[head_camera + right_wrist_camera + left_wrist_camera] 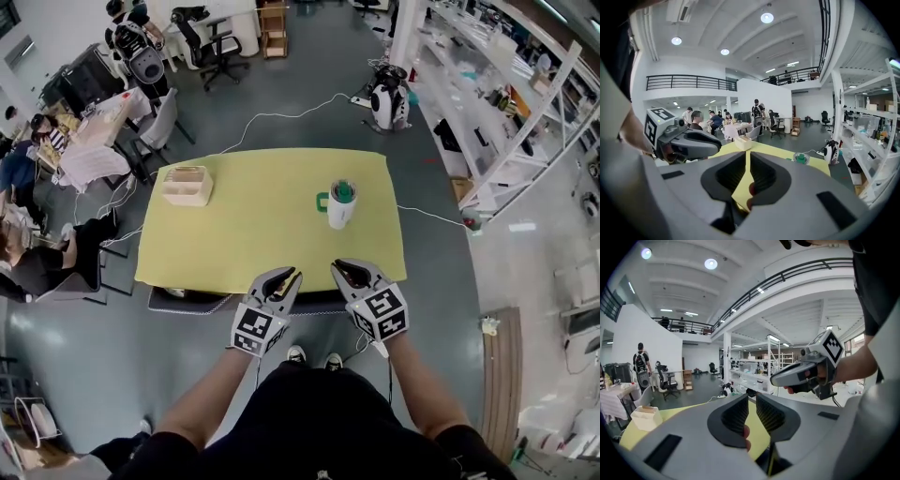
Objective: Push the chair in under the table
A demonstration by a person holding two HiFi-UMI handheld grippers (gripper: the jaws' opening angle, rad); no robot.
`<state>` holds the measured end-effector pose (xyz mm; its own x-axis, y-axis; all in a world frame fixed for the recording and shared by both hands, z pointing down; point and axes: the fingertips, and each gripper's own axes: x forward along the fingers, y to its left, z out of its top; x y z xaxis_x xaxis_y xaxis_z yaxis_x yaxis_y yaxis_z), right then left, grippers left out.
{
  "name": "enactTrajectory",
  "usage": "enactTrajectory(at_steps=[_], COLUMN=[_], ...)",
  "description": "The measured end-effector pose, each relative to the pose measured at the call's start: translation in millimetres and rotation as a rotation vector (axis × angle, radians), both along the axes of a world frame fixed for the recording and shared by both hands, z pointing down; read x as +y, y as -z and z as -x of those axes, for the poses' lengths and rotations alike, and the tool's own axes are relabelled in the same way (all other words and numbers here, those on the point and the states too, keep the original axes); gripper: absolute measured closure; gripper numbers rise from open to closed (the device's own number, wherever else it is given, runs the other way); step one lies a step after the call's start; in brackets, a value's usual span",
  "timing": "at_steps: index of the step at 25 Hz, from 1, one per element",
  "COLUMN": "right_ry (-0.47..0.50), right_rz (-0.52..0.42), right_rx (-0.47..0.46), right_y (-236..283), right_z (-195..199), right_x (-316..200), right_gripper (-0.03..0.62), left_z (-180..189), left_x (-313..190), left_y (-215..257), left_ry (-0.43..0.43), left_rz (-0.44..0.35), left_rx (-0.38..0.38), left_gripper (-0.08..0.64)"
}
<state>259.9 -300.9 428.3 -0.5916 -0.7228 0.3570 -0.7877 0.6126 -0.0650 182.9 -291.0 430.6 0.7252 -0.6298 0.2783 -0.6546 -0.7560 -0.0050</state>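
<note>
First, the head view: I hold the left gripper point(291, 275) and right gripper point(339, 270) side by side at the near edge of the yellow table point(253, 234). The dark chair point(202, 302) sits just below them, mostly under that edge. A mug point(340, 203) and a wooden box point(187, 185) stand farther off. Next, the left gripper view: its jaws are nearly together, grasping nothing. Last, the right gripper view: only a thin slit between the jaws, also empty.
</note>
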Motion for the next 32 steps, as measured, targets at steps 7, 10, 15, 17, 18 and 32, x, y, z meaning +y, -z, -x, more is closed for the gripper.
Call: enactTrajectory(at_steps=[7,10,15,17,18,32], right_ry=[-0.044,-0.063,-0.084,-0.093,-0.098,-0.121], right_rz=[-0.095,-0.119,-0.159,-0.172,-0.178,-0.307], right_rx=[-0.064,-0.097,-0.126,-0.137,-0.142,-0.165], right_y=[53.2,72.4,96.1,104.9,110.0,171.4], right_z=[-3.8,-6.7,-7.3,-6.8,-6.8,-2.7], right_x=[-12.0,-16.2,-20.8,-21.4,-21.8,-25.8], right_gripper=[0.561,0.568,0.572,0.574,0.574,0.578], left_z=[6.6,6.8,10.9,13.3,14.4,22.7], left_x=[-15.4,-17.3,-21.9,-22.5,-23.0,-28.0], left_y=[44.8,60.0,85.7,98.7,106.1,175.9], left_ry=[0.041,0.048,0.056,0.057,0.057,0.072], left_rz=[-0.04,-0.047,-0.073,-0.091,-0.102,-0.215], left_rx=[0.094,0.124,0.177,0.197,0.207,0.294], left_gripper=[0.526,0.534,0.543,0.546,0.549,0.551])
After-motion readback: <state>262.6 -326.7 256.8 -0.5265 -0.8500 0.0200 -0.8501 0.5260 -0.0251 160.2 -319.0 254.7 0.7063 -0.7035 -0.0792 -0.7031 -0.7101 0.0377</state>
